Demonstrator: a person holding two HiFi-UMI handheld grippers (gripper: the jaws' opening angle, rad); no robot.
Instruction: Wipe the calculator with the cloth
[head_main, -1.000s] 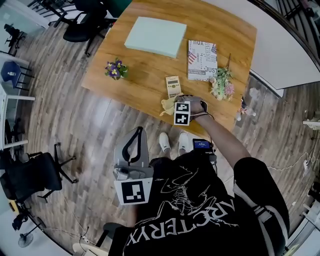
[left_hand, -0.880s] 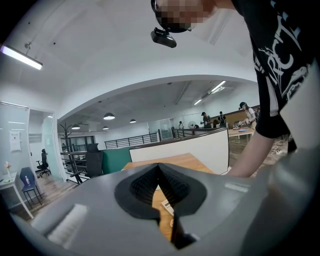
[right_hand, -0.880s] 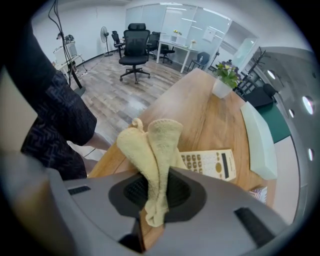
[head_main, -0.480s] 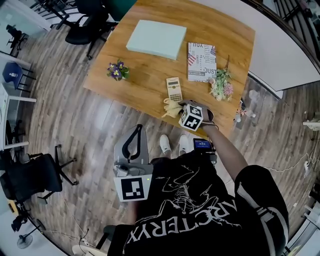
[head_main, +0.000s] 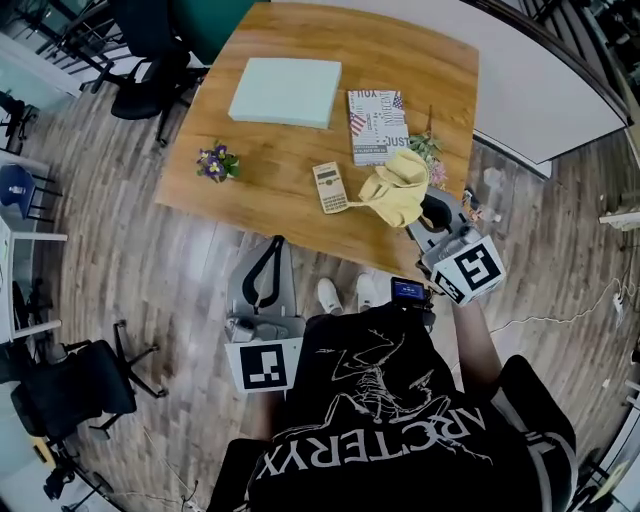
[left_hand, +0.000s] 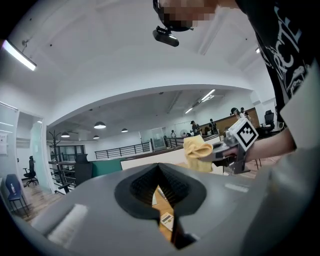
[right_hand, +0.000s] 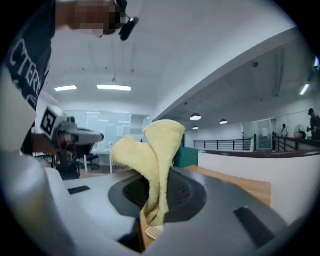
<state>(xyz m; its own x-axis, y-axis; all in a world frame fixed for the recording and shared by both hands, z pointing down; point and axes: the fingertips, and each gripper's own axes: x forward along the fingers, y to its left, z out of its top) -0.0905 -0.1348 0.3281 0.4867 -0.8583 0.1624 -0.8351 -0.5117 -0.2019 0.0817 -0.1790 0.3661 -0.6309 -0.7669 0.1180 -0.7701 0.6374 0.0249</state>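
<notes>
The beige calculator (head_main: 330, 187) lies flat on the wooden table (head_main: 300, 210) near its front edge. Just right of it hangs the yellow cloth (head_main: 393, 187), lifted off the table, with my right gripper (head_main: 425, 213) shut on its lower part. In the right gripper view the cloth (right_hand: 152, 160) stands up out of the closed jaws, with a sliver of the calculator (right_hand: 151, 233) below. My left gripper (head_main: 266, 283) is held low near the person's body, off the table, shut on nothing. Through its narrow slit the calculator (left_hand: 166, 220) shows, and beyond it the cloth (left_hand: 196, 151).
On the table lie a mint-green pad (head_main: 285, 92), a printed book (head_main: 377, 125), a small purple flower pot (head_main: 212, 163) and a pale bouquet (head_main: 430, 150). Office chairs (head_main: 150, 50) stand at the far left. A white table (head_main: 545, 85) lies to the right.
The right gripper has lifted the yellow cloth off the table beside the calculator and swung it up and to the right. The left gripper stayed low.
</notes>
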